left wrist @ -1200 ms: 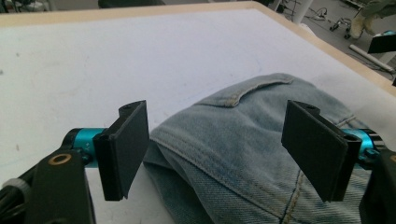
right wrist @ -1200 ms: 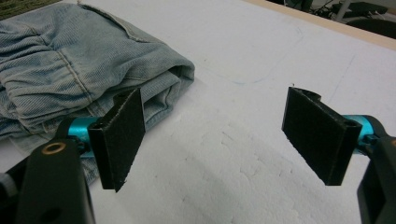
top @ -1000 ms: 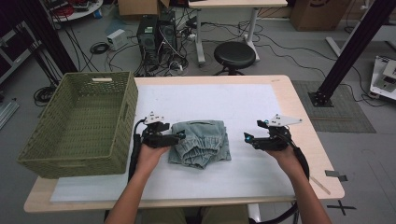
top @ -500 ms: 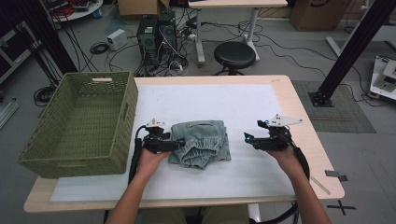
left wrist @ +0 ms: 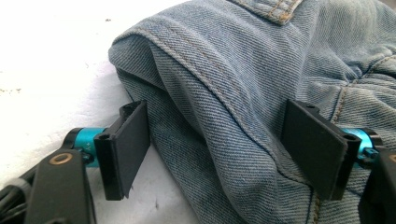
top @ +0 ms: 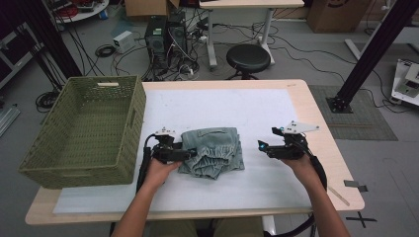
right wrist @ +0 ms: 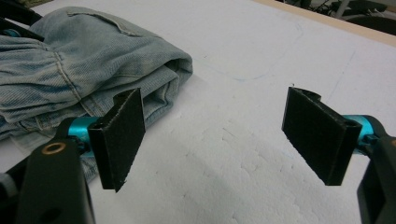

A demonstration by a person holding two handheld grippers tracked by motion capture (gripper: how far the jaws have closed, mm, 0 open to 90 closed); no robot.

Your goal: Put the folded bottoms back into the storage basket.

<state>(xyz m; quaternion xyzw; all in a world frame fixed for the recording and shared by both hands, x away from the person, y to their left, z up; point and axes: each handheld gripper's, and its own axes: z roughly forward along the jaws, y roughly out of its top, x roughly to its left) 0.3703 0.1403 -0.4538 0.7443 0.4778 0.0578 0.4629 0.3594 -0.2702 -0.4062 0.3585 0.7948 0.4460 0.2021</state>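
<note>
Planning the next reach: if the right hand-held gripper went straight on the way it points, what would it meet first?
Most likely the folded jeans: the right hand-held gripper, jaws open, points at them across bare white mat, though depth is unclear.

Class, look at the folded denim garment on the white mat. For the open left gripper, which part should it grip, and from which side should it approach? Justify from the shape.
Grip the rolled fold edge of the folded denim garment on the side facing the green basket. The left gripper already straddles that edge with open jaws. The thick, rounded layers there give both pads something to close on, likely keeping the bundle together.
</note>
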